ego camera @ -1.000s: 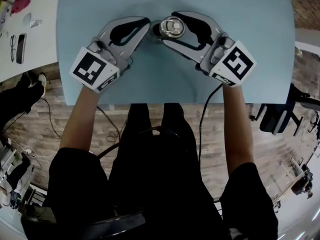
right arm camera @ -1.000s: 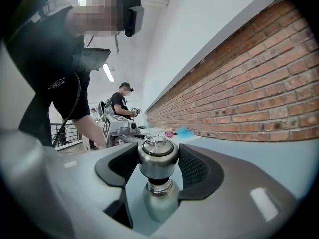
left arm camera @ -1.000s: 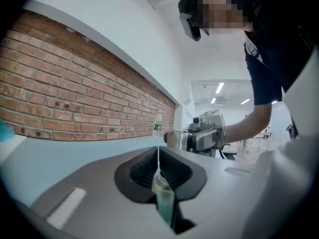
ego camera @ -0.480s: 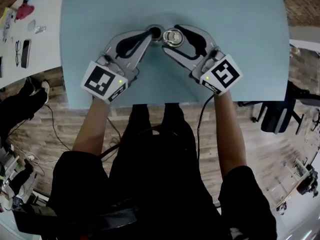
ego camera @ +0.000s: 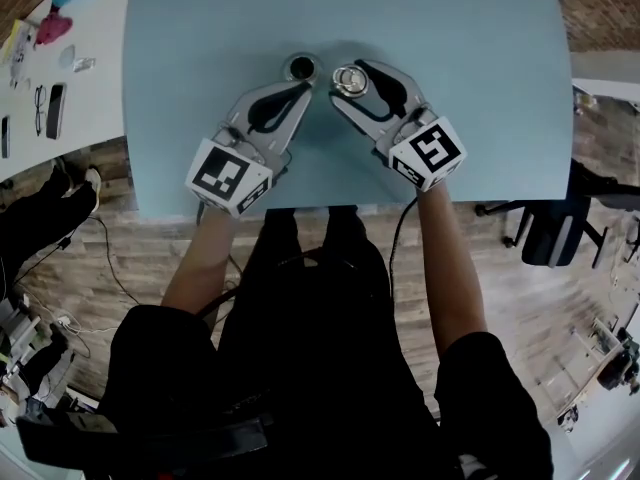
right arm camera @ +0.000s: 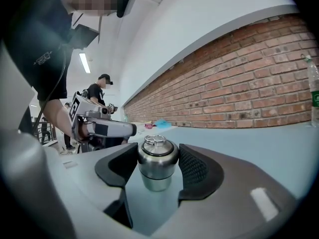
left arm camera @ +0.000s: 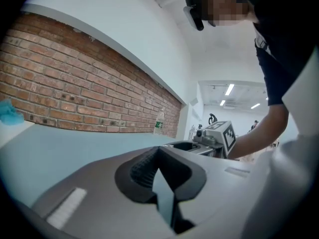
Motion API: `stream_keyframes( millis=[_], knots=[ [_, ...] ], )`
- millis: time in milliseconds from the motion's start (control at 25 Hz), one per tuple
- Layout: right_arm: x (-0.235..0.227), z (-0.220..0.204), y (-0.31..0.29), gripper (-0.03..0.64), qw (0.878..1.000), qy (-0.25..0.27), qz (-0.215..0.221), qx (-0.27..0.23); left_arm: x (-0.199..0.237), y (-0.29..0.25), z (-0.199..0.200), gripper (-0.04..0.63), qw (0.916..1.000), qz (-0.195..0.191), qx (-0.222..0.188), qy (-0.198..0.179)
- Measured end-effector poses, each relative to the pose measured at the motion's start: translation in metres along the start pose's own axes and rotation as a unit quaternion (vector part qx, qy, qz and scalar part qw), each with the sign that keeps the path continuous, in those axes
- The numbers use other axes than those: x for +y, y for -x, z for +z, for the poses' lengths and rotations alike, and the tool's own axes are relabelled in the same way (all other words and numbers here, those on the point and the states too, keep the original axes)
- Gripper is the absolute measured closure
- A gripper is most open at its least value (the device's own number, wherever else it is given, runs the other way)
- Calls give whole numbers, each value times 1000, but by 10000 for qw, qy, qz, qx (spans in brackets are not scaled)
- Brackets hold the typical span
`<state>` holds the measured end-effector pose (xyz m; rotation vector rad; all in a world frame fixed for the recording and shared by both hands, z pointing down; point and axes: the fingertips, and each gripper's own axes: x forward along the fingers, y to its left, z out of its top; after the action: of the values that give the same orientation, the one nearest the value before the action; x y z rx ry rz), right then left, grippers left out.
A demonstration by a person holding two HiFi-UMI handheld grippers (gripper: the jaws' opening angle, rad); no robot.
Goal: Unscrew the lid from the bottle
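The right gripper point(right arm camera: 158, 156) has its fingers point(right arm camera: 195, 168) clamped on the collar of a short steel bottle point(ego camera: 349, 80). The bottle stands near the middle of the light-blue surface point(ego camera: 200, 28). The left gripper point(left arm camera: 158, 153) has its fingers point(left arm camera: 141, 166) pressed together with nothing between them.

In the head view a dark round piece point(ego camera: 300, 67) lies just past the left tips at 12 o'clock, and at about 9 o'clock from the bottle. It touches neither gripper. I take it for the lid, already off and set down. But a ringed cap sits on the bottle's top, so I cannot be sure.

If the lid is off, the next move calls for the right fingers to open and back away without tipping the bottle. If the ringed cap is the lid, the left fingers must open, close on it and twist while the right holds firm.

Counted: one steel bottle, one dark round piece, two grippers, and one clear plastic bottle point(left arm camera: 158, 121) at the surface's far edge.
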<state>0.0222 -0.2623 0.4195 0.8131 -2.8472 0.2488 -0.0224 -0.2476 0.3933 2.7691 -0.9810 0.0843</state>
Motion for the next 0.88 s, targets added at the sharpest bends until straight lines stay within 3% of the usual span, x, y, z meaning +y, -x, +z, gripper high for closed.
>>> stream_keyframes(
  millis=[880],
  knots=[
    [-16, -55, -3, 354, 9979, -30, -362, 539, -17, -21, -51, 597, 9985, 289, 348, 292]
  ],
)
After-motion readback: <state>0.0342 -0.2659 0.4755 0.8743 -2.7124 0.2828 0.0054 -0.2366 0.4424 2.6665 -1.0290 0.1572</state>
